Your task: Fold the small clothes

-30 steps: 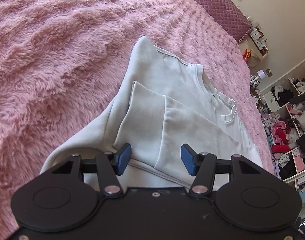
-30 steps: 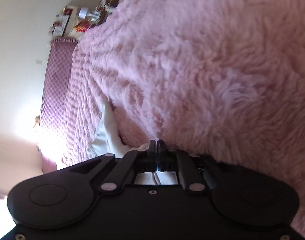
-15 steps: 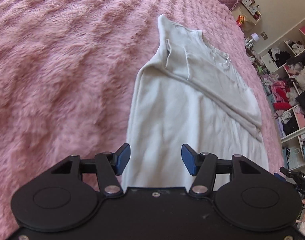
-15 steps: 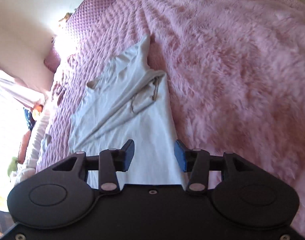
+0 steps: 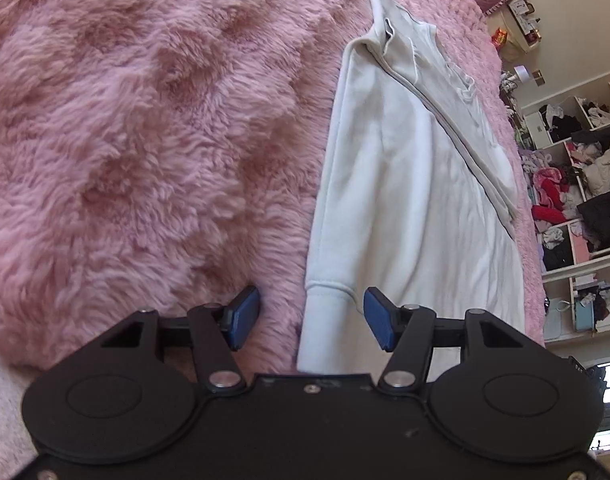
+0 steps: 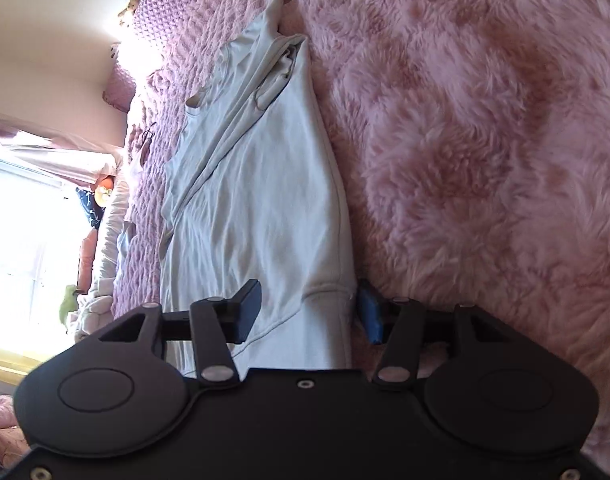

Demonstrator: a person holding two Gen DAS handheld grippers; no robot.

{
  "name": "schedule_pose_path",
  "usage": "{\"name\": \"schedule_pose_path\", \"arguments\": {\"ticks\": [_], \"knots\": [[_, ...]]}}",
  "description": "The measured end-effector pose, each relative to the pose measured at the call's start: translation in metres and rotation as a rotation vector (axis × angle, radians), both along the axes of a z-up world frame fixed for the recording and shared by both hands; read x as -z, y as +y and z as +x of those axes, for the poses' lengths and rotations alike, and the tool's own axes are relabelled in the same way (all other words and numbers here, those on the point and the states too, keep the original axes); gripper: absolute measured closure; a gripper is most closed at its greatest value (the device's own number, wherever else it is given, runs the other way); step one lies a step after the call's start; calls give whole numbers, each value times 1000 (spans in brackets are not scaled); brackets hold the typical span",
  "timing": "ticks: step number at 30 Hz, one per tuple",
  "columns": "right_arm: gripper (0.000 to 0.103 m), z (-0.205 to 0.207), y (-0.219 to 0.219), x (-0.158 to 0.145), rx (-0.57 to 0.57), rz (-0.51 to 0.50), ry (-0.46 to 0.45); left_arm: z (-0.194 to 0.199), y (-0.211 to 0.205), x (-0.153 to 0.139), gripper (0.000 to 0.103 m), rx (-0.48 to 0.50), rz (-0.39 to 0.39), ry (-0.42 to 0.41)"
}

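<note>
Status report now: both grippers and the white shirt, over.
Left gripper open, right gripper just opened, both empty at hem corners. White shirt flat on pink blanket, sleeves folded in. Nothing blocking.

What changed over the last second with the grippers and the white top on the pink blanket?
The right gripper, shut a second ago at the folded part of the white top, has just been opening; the hem corner lies between its jaws, not pressed. Both grippers have drawn back from the collar end to the hem. The left gripper stayed open, and the top stayed lying, sleeves folded in, on the pink blanket.
</note>
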State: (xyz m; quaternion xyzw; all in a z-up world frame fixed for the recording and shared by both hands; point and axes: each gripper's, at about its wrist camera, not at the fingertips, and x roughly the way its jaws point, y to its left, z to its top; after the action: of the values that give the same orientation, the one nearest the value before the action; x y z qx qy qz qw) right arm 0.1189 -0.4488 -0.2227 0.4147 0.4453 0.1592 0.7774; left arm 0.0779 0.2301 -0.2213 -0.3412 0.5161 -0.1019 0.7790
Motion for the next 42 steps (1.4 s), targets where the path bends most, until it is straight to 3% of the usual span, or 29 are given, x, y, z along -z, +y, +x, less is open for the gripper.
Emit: {"name": "schedule_pose_path", "arguments": {"ticks": [4, 9, 12, 16, 17, 20, 22, 24, 29, 34, 38, 42], "knots": [[49, -5, 7, -1, -25, -6, -1, -4, -5, 4, 42, 6, -68, 29], [42, 3, 20, 3, -30, -13, 5, 2, -9, 23, 43, -40, -229, 93], [37, 10, 29, 2, -24, -17, 9, 8, -15, 28, 43, -68, -227, 128], [36, 9, 31, -4, -71, -28, -7, 9, -17, 21, 49, -55, -214, 116], [36, 8, 32, -5, -90, -33, -13, 9, -18, 19, 53, -49, -198, 109], [36, 8, 34, -3, -109, -51, -20, 9, -20, 16, 92, -33, -121, 105], [49, 10, 37, -2, -93, -64, -11, 9, -21, 18, 95, -47, -132, 113], [97, 11, 42, -5, -120, -124, 4, 7, -17, 19, 99, -55, -149, 110], [97, 12, 40, -9, -114, -50, 20, 9, -18, 7, 101, -54, -163, 77], [97, 27, 35, -26, -67, 71, -29, 27, -15, -15, 102, -58, -253, 8], [97, 69, 34, -52, -34, 117, -93, 78, -16, -51, 102, -21, -225, -95], [97, 148, 34, -87, -10, 82, -169, 160, -14, -90, 102, -2, -177, -197]]}}
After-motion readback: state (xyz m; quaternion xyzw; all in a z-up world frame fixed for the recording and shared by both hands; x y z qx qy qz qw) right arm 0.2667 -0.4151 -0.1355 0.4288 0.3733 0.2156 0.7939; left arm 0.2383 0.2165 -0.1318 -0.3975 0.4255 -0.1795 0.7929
